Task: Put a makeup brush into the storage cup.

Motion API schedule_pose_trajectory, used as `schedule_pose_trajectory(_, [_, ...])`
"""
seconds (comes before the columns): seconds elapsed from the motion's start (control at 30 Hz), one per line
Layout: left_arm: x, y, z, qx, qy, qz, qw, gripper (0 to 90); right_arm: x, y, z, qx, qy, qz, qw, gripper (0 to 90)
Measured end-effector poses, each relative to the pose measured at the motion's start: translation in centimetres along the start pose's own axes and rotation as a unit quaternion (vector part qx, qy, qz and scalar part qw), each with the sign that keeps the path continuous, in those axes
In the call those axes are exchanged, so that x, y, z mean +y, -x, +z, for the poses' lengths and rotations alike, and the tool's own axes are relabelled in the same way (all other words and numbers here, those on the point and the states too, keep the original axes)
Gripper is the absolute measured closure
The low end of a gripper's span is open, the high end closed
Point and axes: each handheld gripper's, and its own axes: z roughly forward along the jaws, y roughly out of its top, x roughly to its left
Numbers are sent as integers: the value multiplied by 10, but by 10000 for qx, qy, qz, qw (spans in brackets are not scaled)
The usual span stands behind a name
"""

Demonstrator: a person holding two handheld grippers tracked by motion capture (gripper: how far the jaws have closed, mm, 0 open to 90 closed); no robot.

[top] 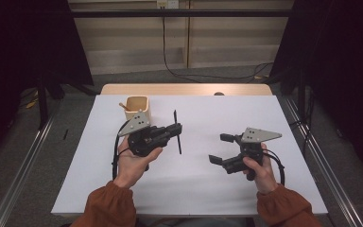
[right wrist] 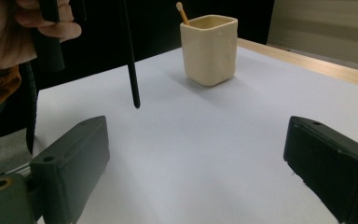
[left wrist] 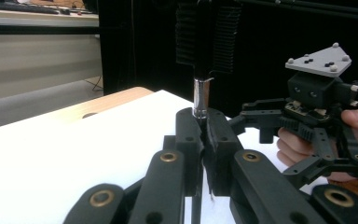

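L gripper [top: 176, 130] has its jaws clamped on a thin black brush [top: 177, 133] w/ silver ferrule, gripped mid-shaft, lifted off the white worktop [top: 194, 189], just right of the cream cup [top: 137, 107]. R gripper [top: 221, 148] sits well apart to the right, jaws wide, nothing between them.
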Motion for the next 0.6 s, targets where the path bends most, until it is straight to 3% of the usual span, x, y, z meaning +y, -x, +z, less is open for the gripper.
schedule_pose_trajectory(0.6, [4,-18,-22,286,-24,19,9996,858,-15,3,-33,-248,-28,175,9995,33])
